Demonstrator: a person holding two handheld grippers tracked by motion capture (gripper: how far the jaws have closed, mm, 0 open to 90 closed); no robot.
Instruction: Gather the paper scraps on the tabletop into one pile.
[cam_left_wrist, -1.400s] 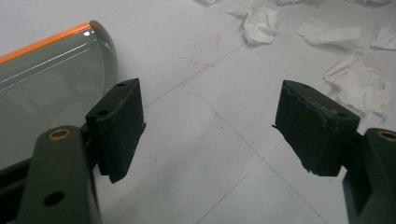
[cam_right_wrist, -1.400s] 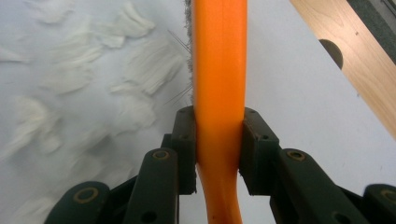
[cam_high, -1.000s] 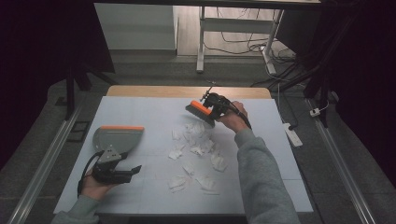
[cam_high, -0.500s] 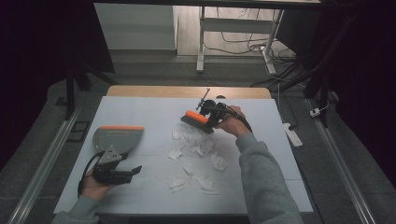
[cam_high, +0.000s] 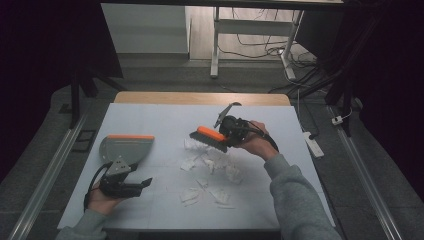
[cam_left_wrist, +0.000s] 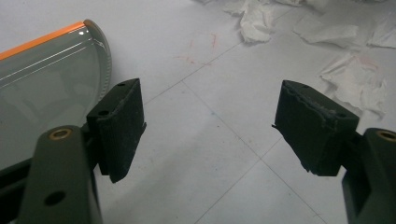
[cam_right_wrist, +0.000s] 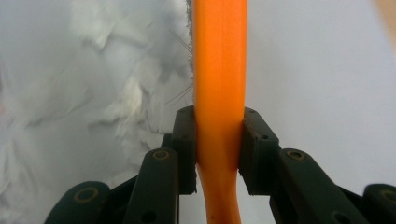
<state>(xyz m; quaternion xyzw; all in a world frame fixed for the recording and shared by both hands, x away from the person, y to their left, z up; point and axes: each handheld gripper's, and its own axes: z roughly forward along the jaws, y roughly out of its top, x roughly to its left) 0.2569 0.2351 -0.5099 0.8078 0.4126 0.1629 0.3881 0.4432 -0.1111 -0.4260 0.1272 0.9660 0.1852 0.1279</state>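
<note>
1. On the white table (cam_high: 150, 120), the right gripper (cam_high: 231, 131) is clamping an orange brush (cam_high: 210, 136) at the far edge of scattered paper scraps (cam_high: 210, 170).
2. Its own view is showing bristles touching the scraps, the jaws pinching the orange handle.
3. Near left, the left gripper (cam_high: 131, 186) is resting with jaws spread wide and empty.
4. Its view is showing the grey dustpan (cam_left_wrist: 46, 88) just beside one jaw.
</note>
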